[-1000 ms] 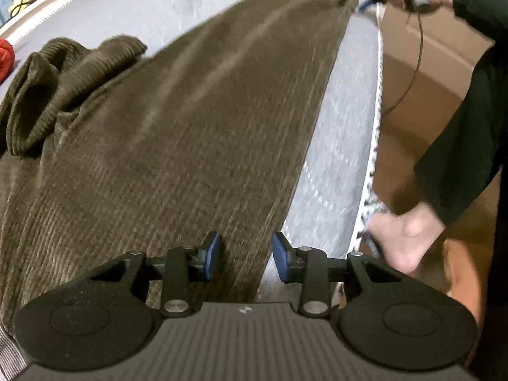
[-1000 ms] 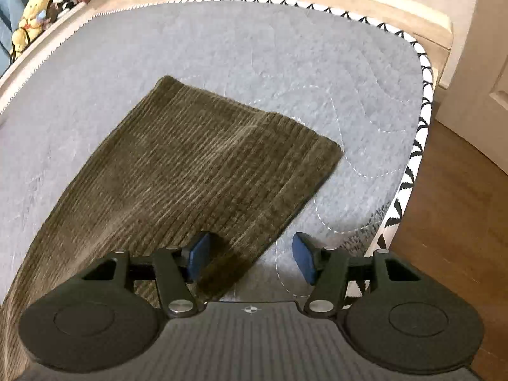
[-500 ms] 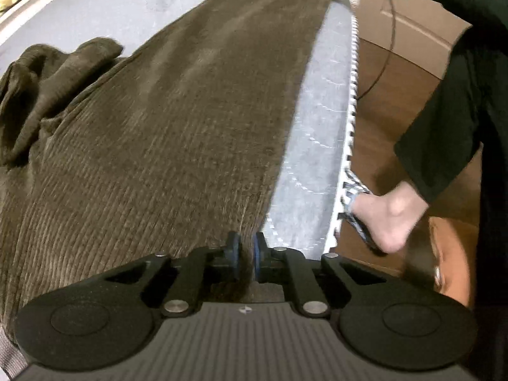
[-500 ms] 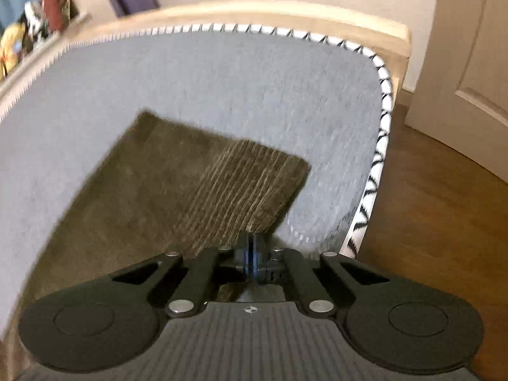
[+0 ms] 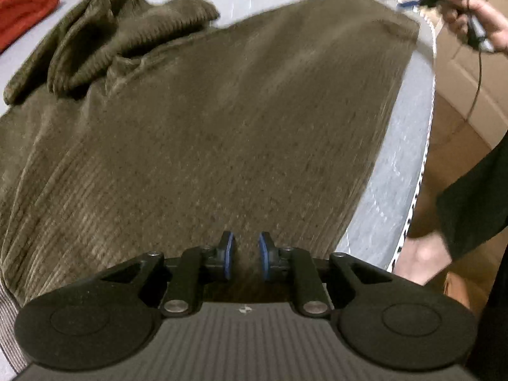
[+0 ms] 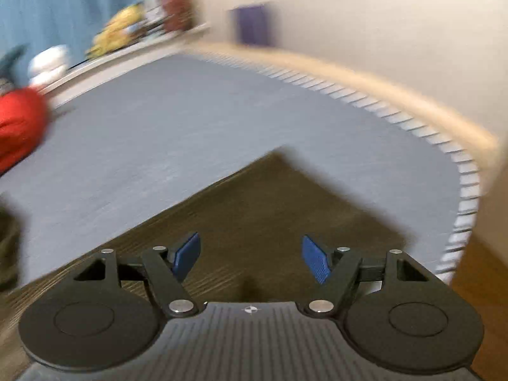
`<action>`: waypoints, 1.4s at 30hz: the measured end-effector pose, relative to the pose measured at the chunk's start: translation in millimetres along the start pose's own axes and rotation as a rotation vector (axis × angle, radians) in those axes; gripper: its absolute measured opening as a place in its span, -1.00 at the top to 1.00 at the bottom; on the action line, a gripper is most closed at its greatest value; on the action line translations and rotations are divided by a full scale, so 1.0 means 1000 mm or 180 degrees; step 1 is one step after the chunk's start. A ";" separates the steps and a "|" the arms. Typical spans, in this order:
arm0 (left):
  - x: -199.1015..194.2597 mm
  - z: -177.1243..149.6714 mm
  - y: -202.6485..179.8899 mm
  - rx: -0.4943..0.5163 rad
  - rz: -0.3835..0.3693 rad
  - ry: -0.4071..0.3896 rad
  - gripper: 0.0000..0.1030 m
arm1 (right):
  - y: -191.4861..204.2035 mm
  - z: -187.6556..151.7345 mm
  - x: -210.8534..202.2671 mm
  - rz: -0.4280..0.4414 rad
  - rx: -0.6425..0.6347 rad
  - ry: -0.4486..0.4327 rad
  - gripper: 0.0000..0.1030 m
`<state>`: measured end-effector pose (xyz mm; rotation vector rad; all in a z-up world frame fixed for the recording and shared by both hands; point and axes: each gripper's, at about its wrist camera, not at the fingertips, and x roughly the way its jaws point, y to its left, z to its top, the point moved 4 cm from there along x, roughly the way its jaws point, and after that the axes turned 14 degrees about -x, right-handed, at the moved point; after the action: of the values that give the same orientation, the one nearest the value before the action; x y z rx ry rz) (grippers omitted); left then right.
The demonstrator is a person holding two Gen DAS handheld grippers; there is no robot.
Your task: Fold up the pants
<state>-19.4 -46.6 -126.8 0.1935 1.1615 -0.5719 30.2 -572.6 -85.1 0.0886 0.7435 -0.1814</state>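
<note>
Grey quilted mattress [image 5: 390, 171]: both grippers just released the brown corduroy pants [image 5: 222, 127], left gripper [image 5: 243, 255] slightly parted, right gripper [image 6: 250, 255] wide and empty, so the straightened leg is laid out for folding.

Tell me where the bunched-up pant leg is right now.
In the left wrist view, the bunched pant leg lies upper left on the grey mattress, beside the red fabric and left of the flat leg.
</note>
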 end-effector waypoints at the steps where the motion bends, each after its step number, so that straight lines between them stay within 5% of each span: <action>1: -0.006 0.003 0.001 -0.0031 0.0028 -0.0051 0.55 | 0.007 -0.002 0.004 0.0089 -0.0028 0.0087 -0.34; 5: -0.041 0.023 0.009 -0.0358 0.0119 -0.0540 0.06 | 0.036 0.002 0.007 0.0251 -0.0260 0.0038 -0.34; 14: -0.090 0.084 0.027 -0.1160 0.0611 -0.1397 0.00 | 0.135 0.058 -0.034 0.0557 -0.0766 -0.0789 -0.34; 23: -0.123 0.134 0.113 -0.2321 0.1031 -0.1996 0.03 | 0.249 0.087 -0.048 0.0806 -0.1169 -0.1289 -0.34; 24: -0.120 0.134 0.124 -0.2455 0.0997 -0.2006 0.10 | 0.259 0.088 -0.044 0.0810 -0.1202 -0.1277 -0.34; 26: -0.113 0.136 0.141 -0.2700 0.0903 -0.1944 0.59 | 0.277 0.086 -0.028 0.0869 -0.1211 -0.1158 -0.32; 31: -0.088 0.144 0.150 -0.2755 0.0878 -0.1777 0.68 | 0.310 0.080 0.029 0.1166 -0.0948 -0.0492 0.13; 33: -0.080 0.148 0.148 -0.2662 0.0732 -0.1775 0.67 | 0.320 0.074 0.055 0.1193 -0.0683 -0.0145 0.12; 36: -0.060 0.161 0.132 -0.2307 0.0586 -0.1665 0.27 | 0.318 0.061 0.085 0.1170 -0.0334 0.0264 0.12; 38: -0.045 0.165 0.121 -0.2080 0.0689 -0.1605 -0.14 | 0.319 0.057 0.095 0.1106 -0.0255 0.0359 0.06; 42: -0.014 0.172 0.117 -0.1902 0.0794 -0.1445 -0.30 | 0.327 0.056 0.104 0.1102 -0.0306 0.0395 -0.09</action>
<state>177.1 -17.7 -62.0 -0.2909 0.8032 -0.0241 206.4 -273.3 -109.3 0.1364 0.8471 0.1913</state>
